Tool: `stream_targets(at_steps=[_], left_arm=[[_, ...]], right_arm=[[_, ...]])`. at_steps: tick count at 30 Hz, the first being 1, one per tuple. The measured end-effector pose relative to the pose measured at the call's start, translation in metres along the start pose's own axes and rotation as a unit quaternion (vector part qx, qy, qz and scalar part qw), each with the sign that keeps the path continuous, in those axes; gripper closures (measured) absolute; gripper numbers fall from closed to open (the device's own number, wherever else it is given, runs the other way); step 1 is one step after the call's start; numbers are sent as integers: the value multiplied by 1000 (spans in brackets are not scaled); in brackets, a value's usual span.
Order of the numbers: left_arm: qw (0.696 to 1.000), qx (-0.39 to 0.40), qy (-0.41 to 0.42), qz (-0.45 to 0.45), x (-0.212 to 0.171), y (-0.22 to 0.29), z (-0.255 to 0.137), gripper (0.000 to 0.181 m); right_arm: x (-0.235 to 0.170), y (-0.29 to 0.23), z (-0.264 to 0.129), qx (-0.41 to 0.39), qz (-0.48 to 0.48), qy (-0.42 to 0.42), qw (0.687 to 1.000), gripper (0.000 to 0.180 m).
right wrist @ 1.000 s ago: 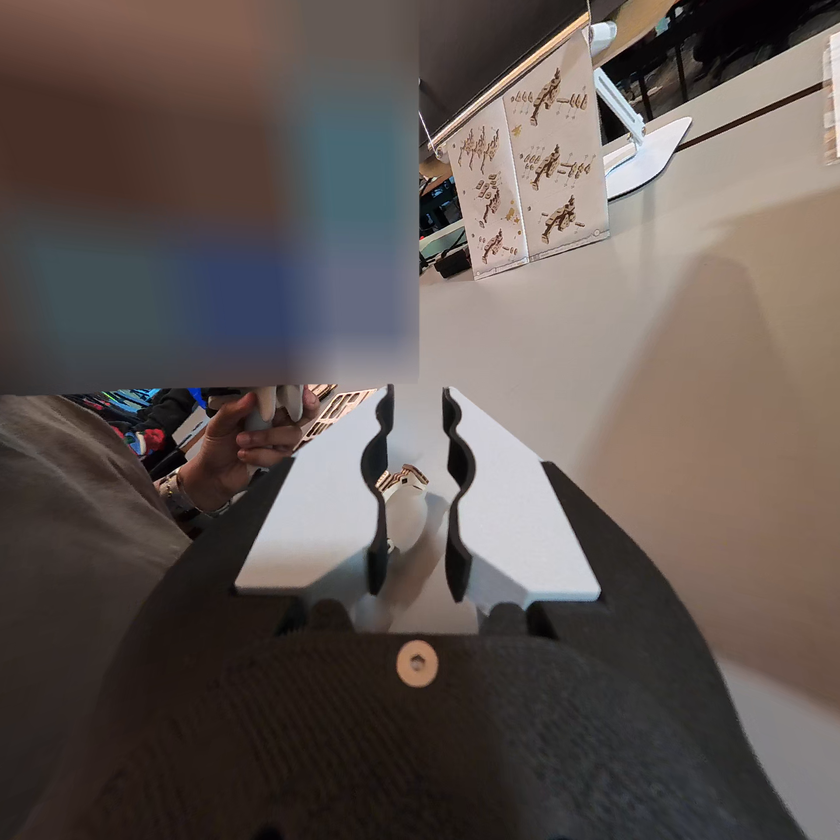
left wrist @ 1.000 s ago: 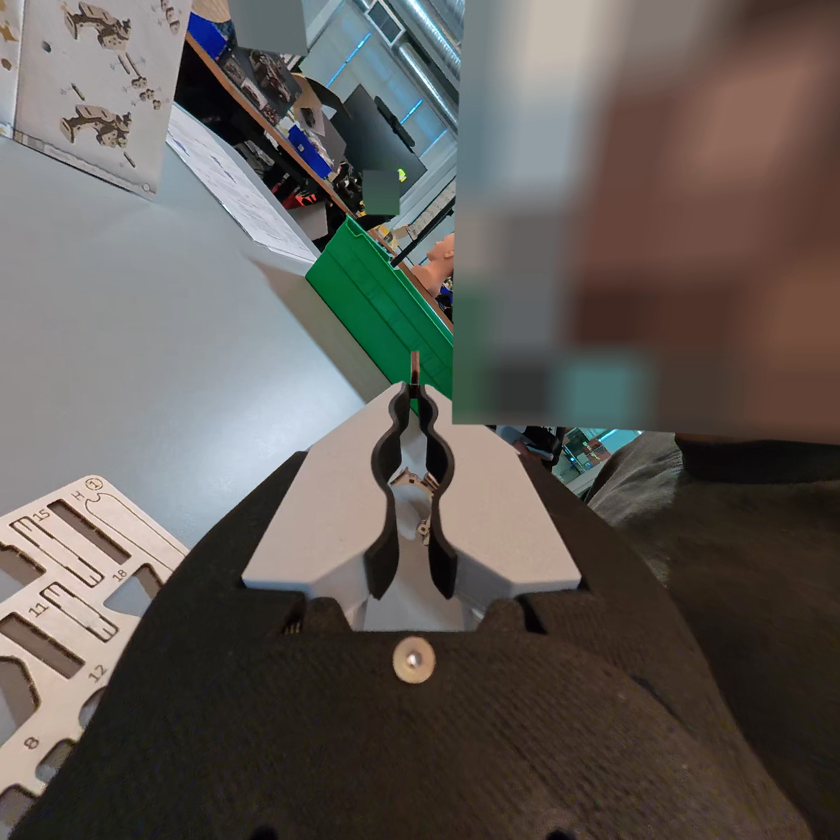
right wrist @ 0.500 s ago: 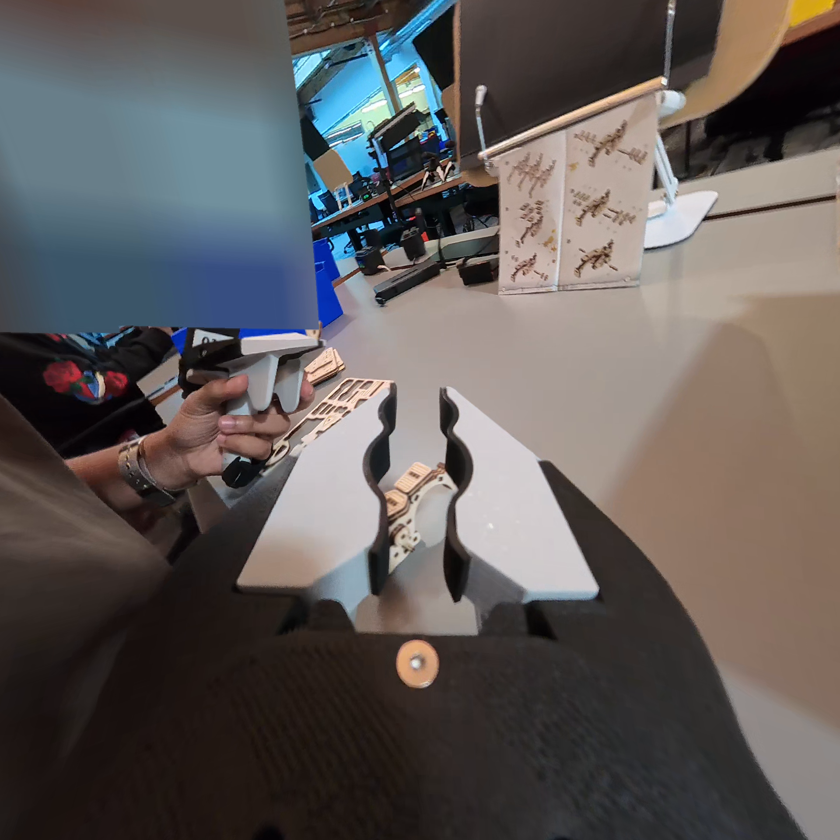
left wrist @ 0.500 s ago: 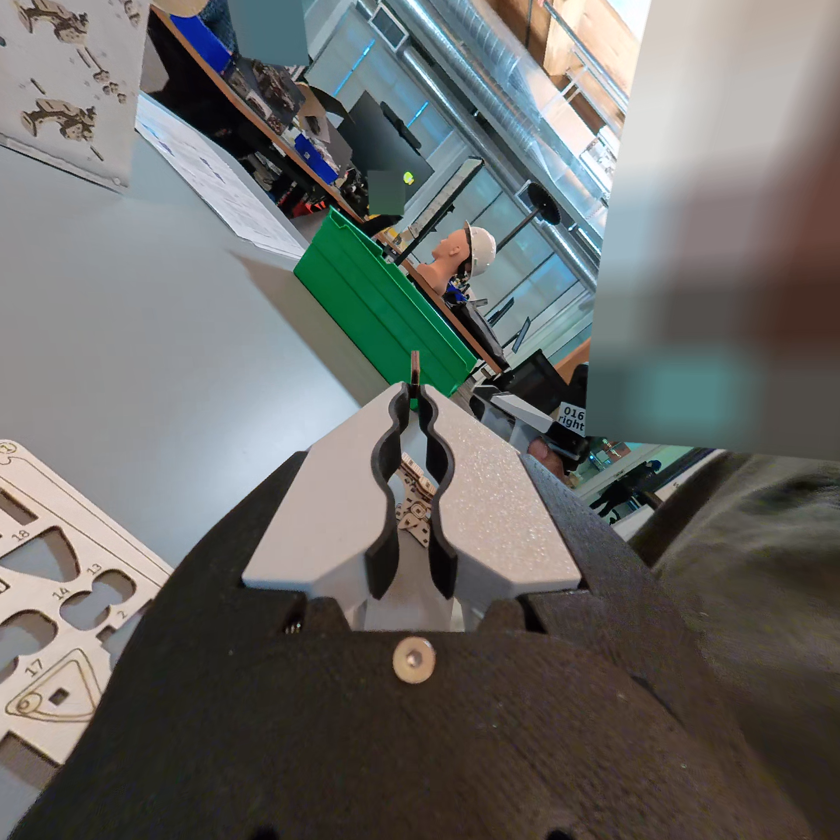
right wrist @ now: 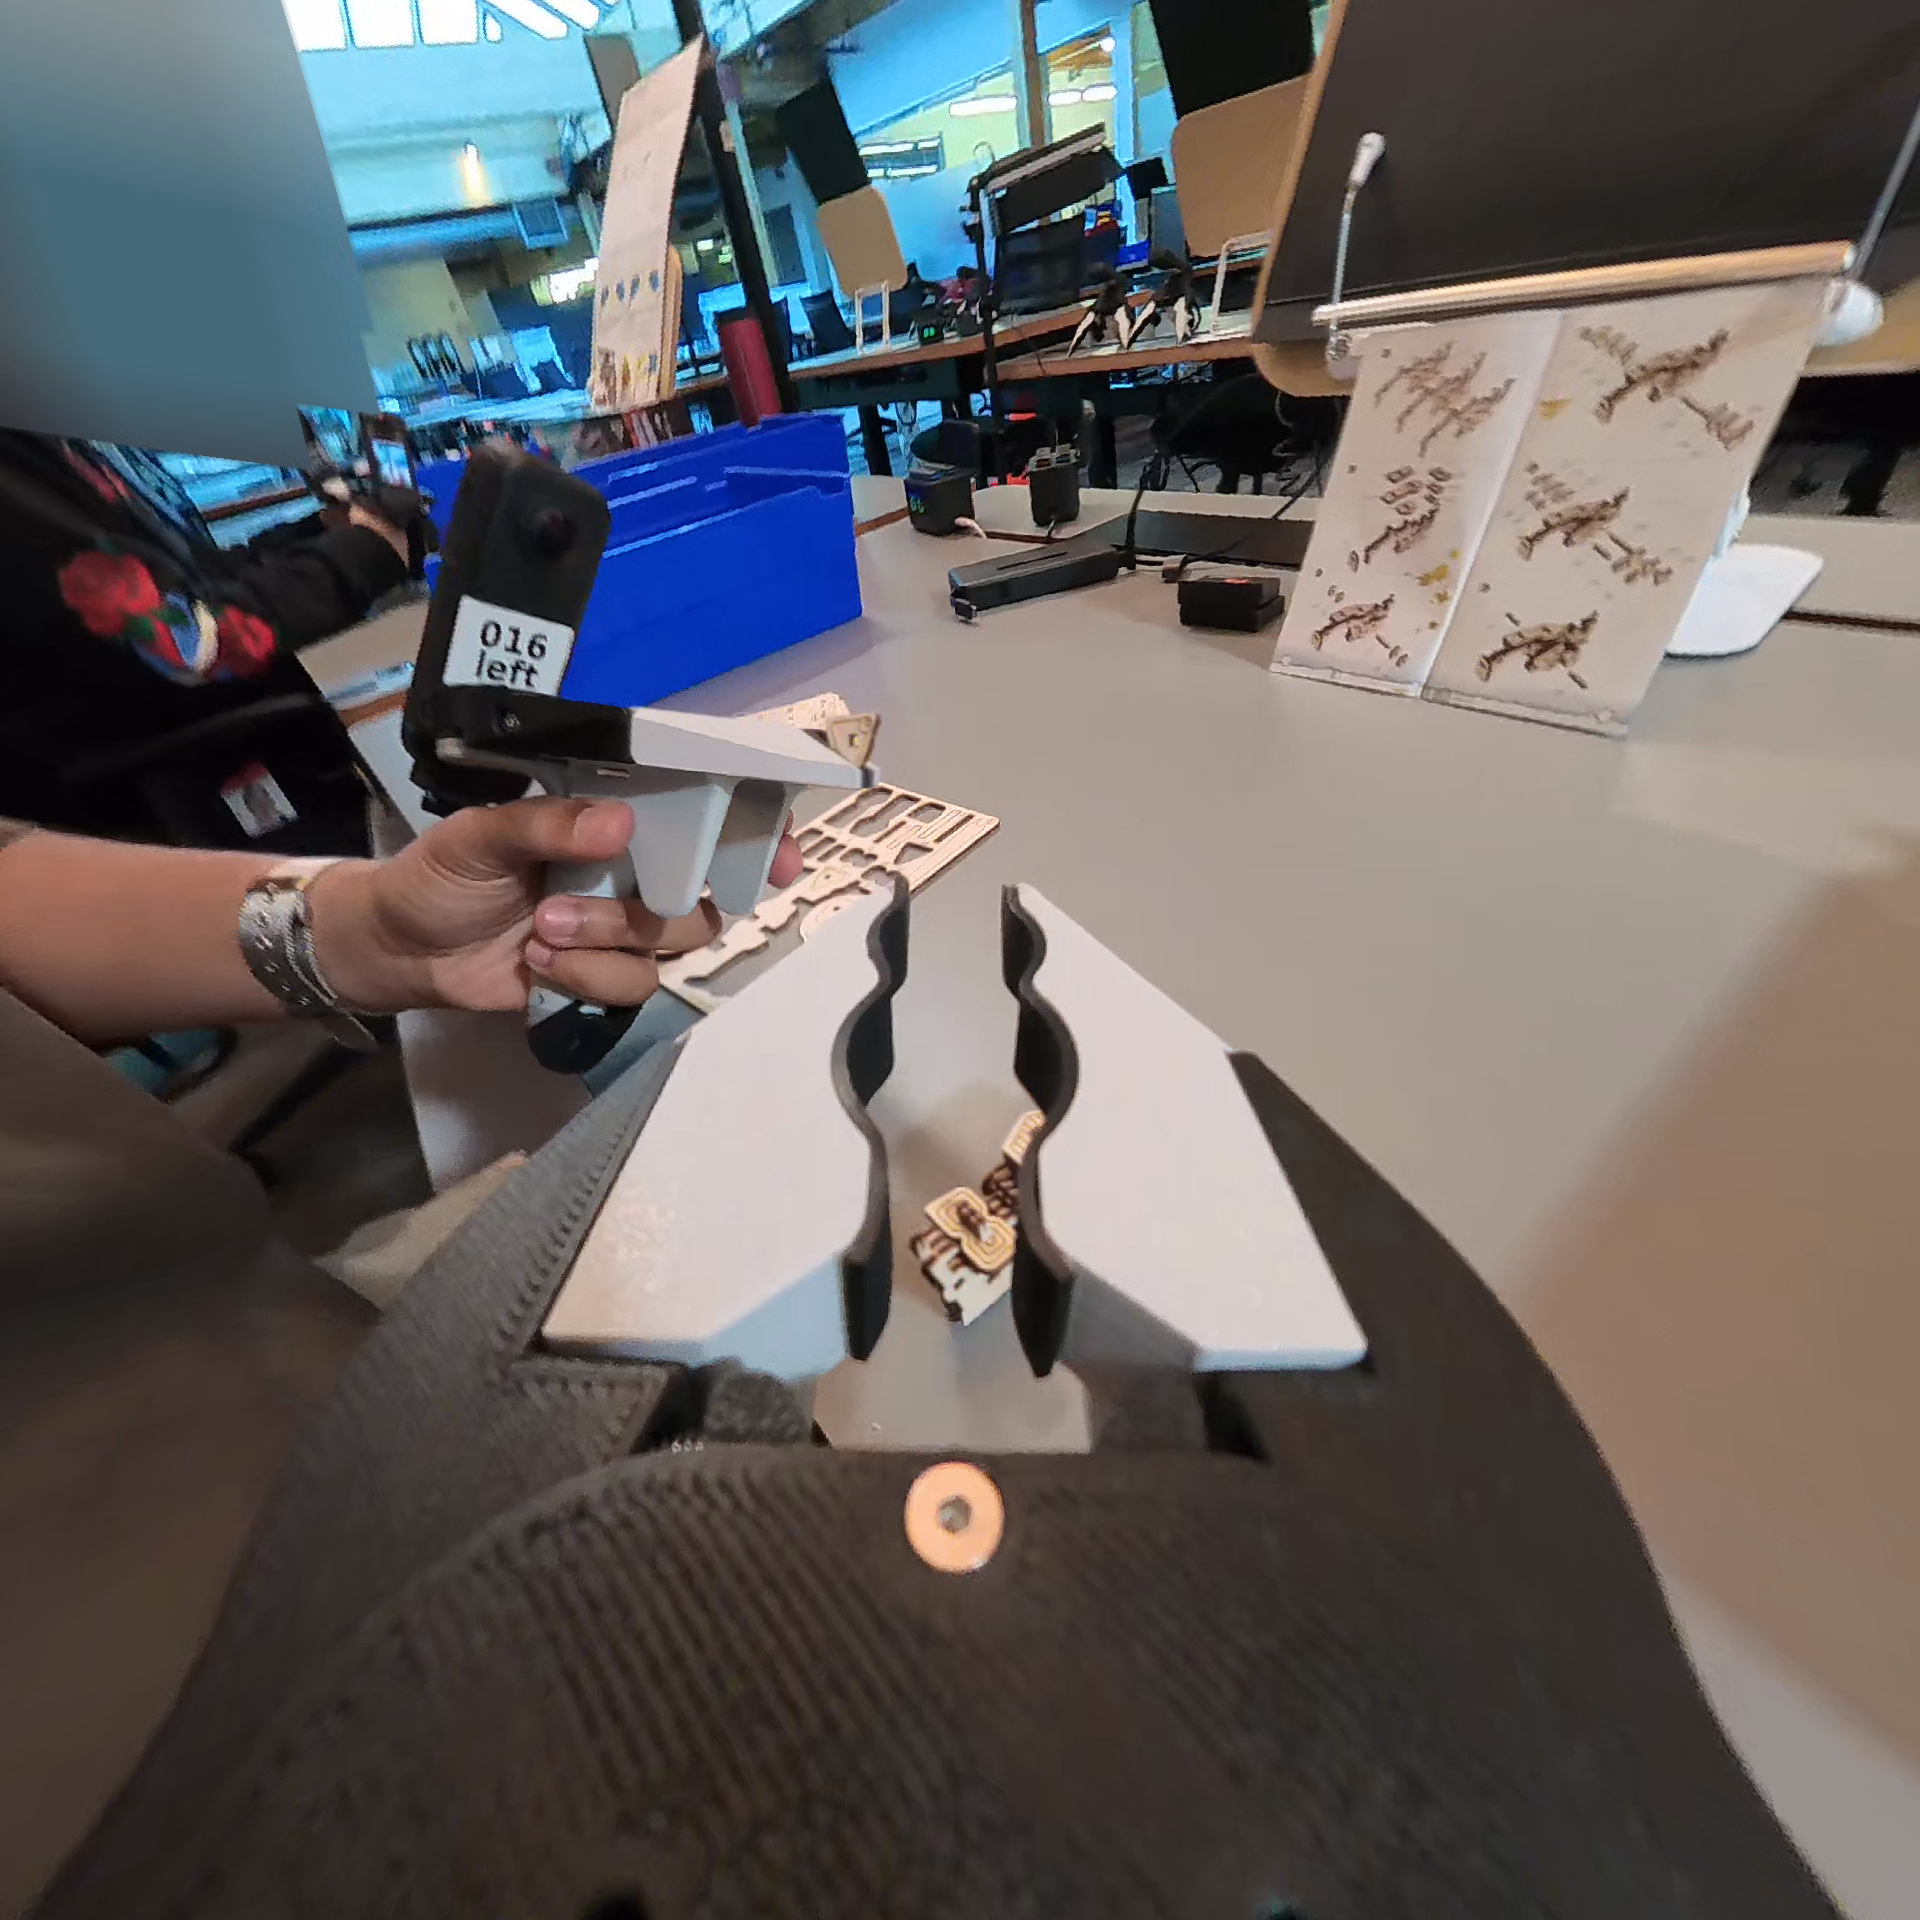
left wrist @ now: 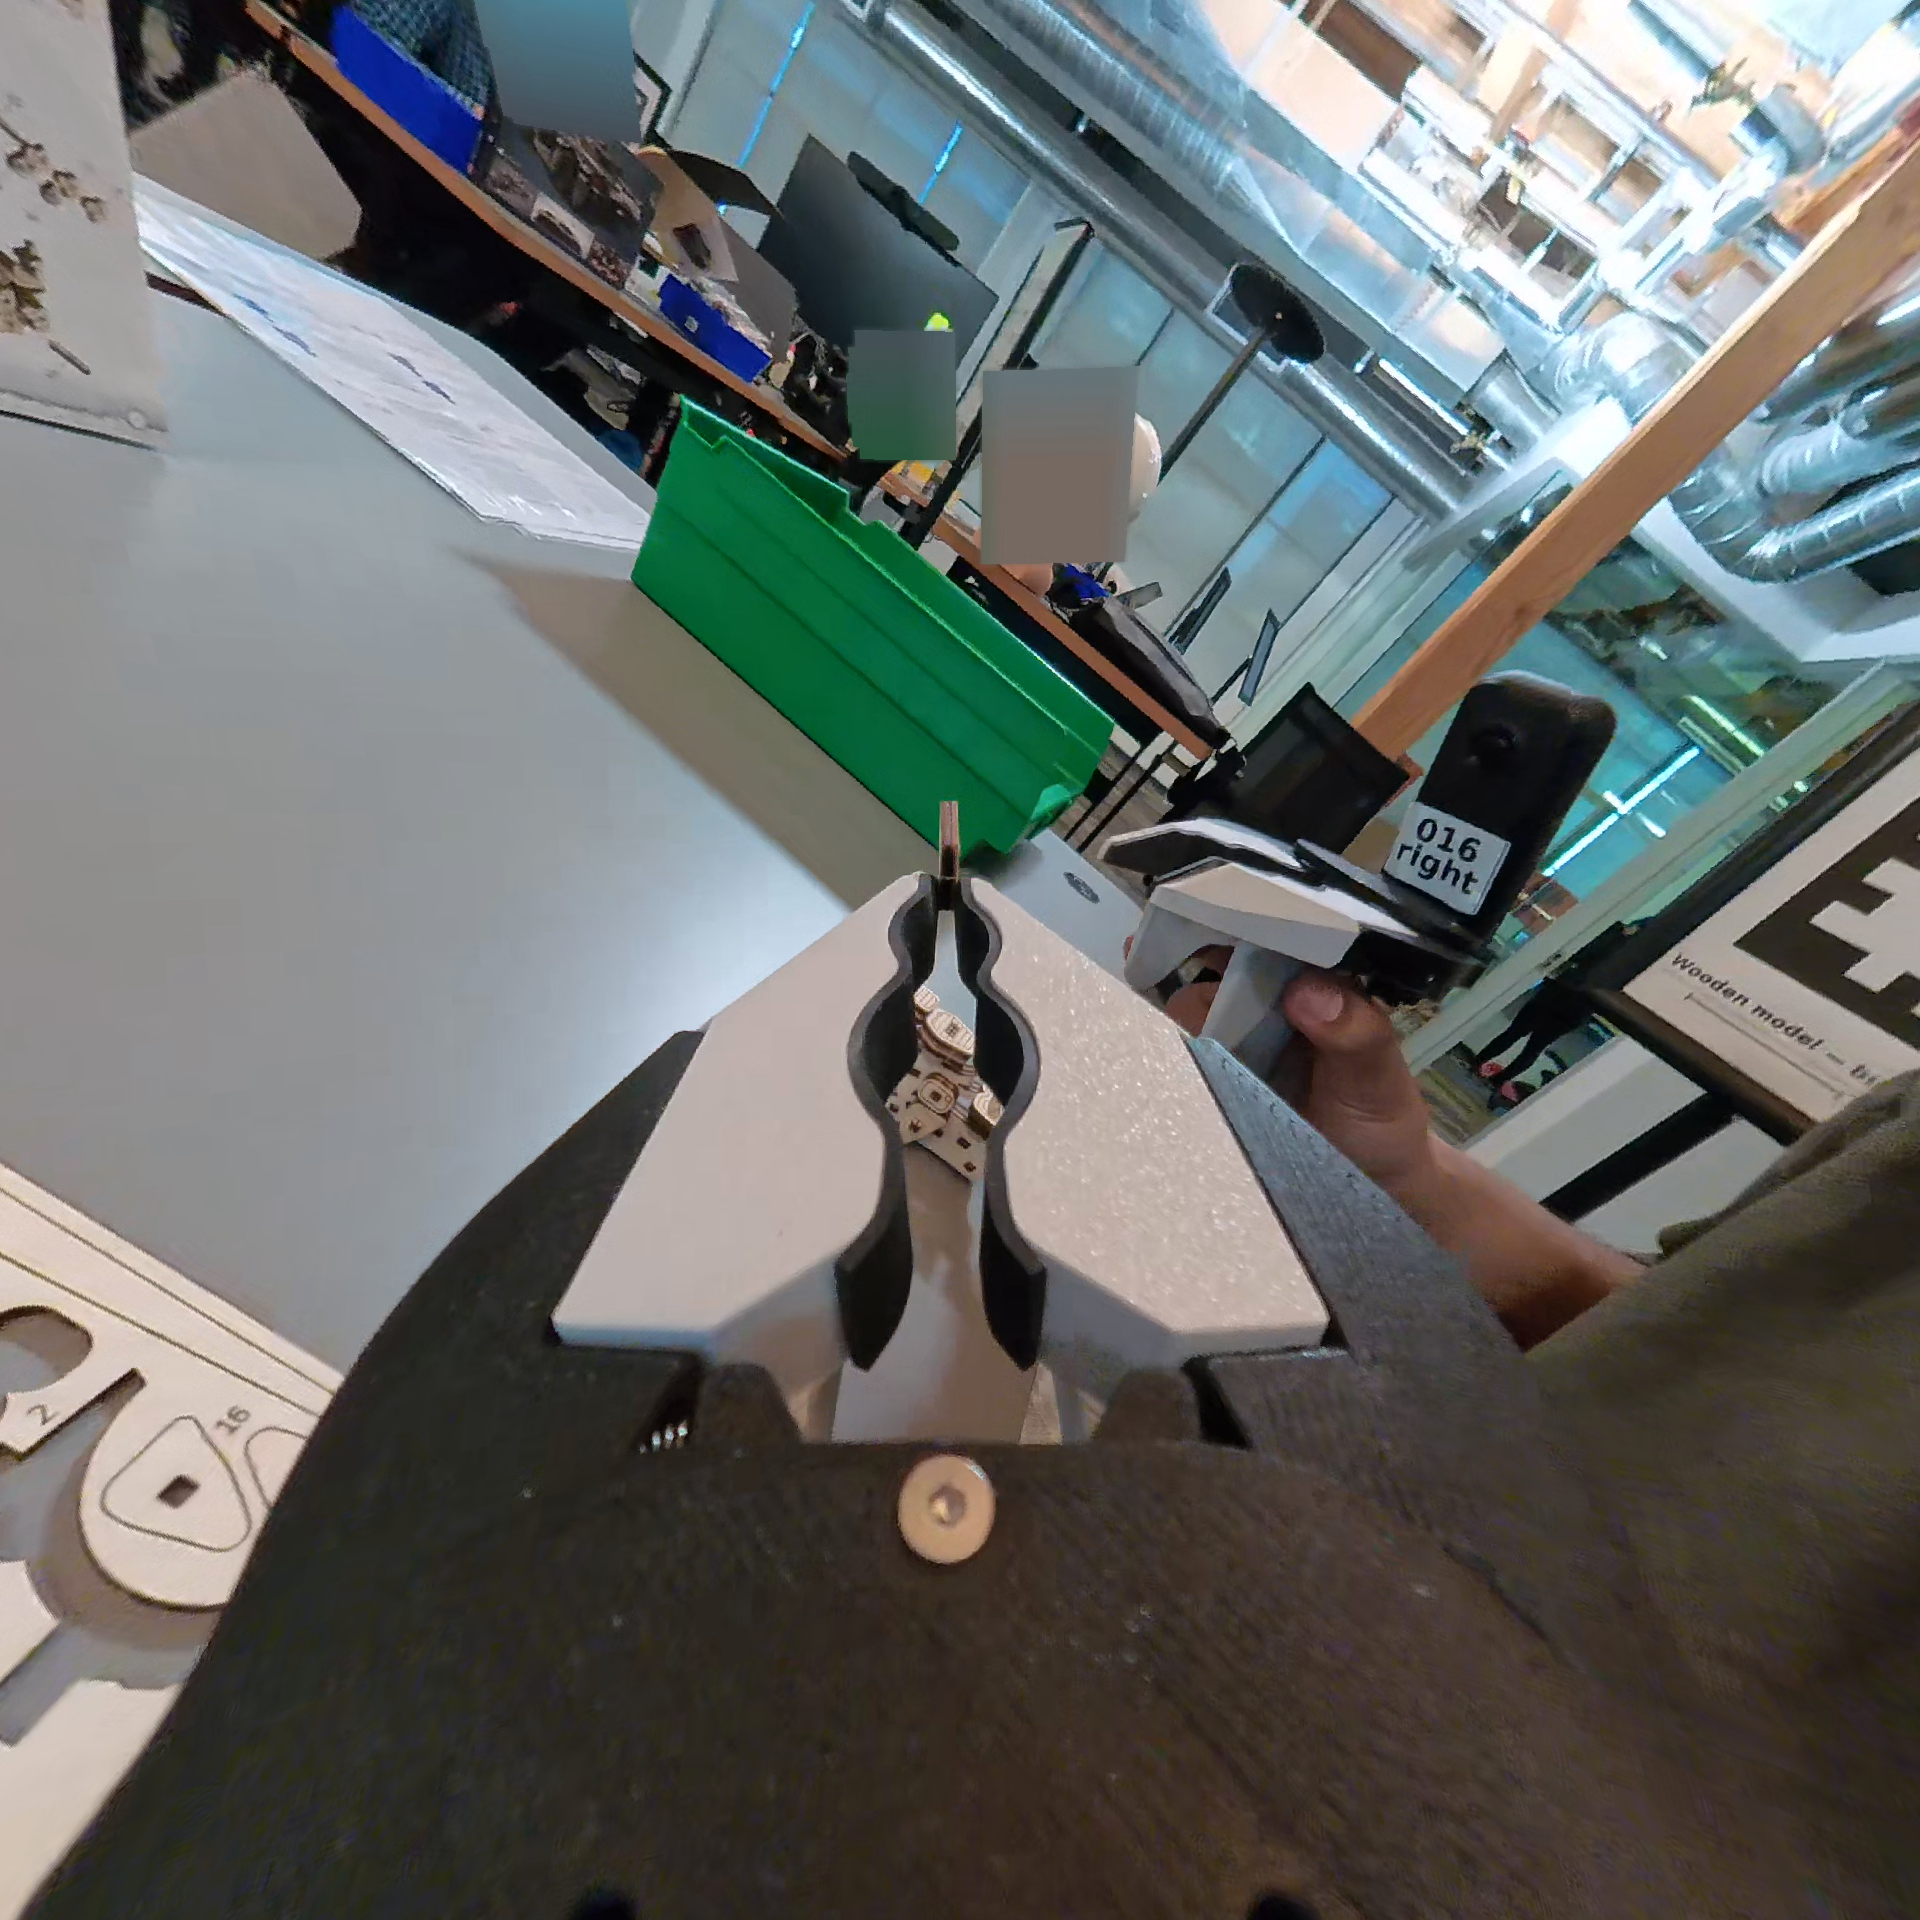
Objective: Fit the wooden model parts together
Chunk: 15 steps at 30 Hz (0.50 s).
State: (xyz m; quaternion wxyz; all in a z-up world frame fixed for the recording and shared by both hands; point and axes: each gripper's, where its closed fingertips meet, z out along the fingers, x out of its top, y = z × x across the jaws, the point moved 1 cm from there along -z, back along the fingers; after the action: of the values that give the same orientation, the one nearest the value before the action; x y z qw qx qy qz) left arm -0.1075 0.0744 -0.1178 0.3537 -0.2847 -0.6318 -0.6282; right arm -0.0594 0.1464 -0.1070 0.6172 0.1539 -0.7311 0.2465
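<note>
Left wrist view: left claw [left wrist: 948,902] pinches small wooden piece [left wrist: 948,831]

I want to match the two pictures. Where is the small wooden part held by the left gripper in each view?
Left wrist view: the part is edge-on at centre, pinched at the left gripper tips.
Right wrist view: the part is left of centre, at that gripper's tip.
Shared landmark: the parts sheet, bottom left in the left view, just below that gripper in the right.
</note>
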Motion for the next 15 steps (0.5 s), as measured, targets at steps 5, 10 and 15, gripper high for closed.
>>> stream_targets(at_steps=[5,10,15], left_arm=[[999,22,16,34,-3,5,0,181],[995,59,54,66,1,8,-1,181],[992,59,55,102,-6,22,3,181]], right_arm=[[1,-13,6,-3,-41,-1,999,163],[-1,-25,13,-7,-74,-6,997,162],[0,-34,15,-15,-116,-3,993,162]])
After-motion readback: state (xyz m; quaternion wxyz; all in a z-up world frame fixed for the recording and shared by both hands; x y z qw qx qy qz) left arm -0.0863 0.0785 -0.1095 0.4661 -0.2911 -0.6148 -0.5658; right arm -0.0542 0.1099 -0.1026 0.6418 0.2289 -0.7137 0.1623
